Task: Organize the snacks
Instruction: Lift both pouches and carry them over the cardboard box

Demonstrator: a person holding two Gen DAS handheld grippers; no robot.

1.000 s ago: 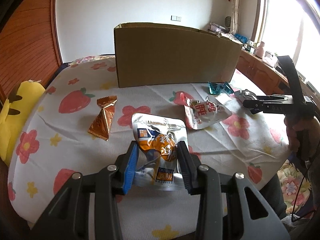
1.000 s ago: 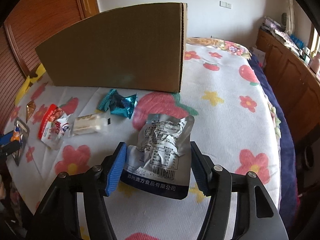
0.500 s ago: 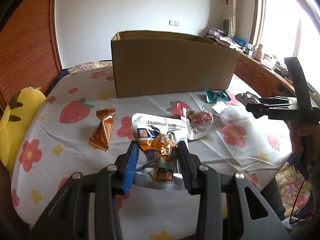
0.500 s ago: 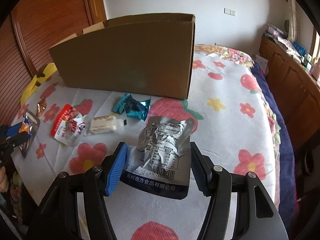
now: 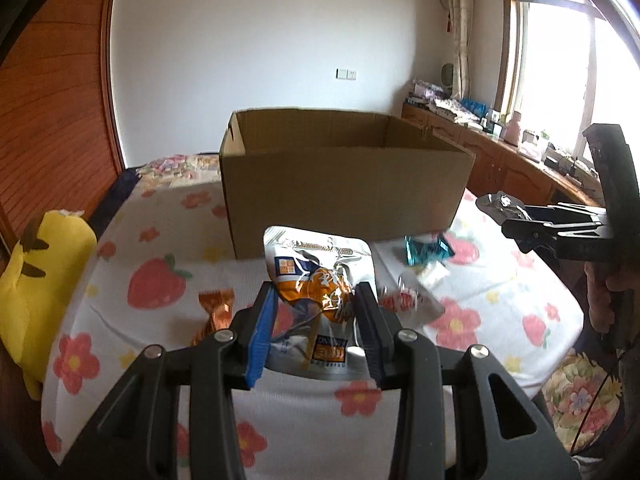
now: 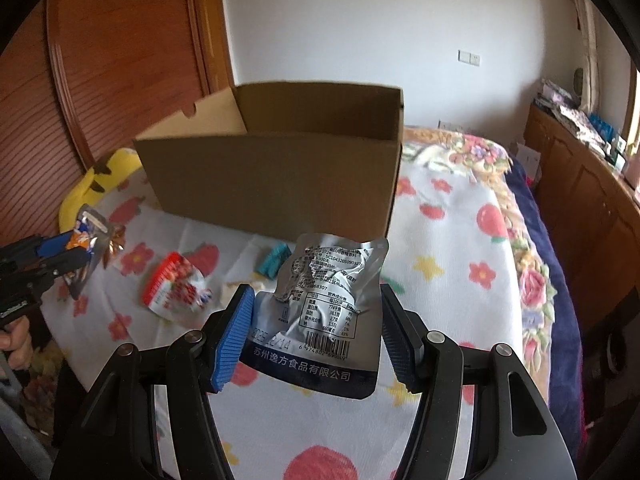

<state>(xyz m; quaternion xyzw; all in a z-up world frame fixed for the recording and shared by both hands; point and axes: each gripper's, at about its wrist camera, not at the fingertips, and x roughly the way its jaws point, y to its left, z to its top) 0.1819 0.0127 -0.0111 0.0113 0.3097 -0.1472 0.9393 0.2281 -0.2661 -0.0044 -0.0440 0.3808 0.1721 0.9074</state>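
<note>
My left gripper [image 5: 315, 296] is shut on an orange and silver snack pouch [image 5: 316, 264], lifted off the bed in front of the open cardboard box [image 5: 344, 188]. The right gripper [image 6: 316, 300] is shut on a crumpled silver pouch [image 6: 336, 288] with its printed back facing me, also held in the air before the box [image 6: 272, 180]. Each gripper appears in the other's view: the right one [image 5: 560, 228] at the right, the left one [image 6: 44, 256] at the far left. An orange candy [image 5: 214, 312], a red and white packet [image 6: 176, 292] and a teal candy [image 6: 274, 260] lie on the bedspread.
The strawberry-print bedspread [image 5: 156, 280] covers the bed under the box. A yellow plush toy [image 5: 44, 276] lies at its left edge. A wooden cabinet [image 6: 592, 208] with clutter runs along the right side below the window. A small white packet [image 5: 434, 272] lies near the teal candy.
Both grippers have risen with their pouches, which have left the bedspread. The views tilted up, so the box's open top and inner walls now show.
</note>
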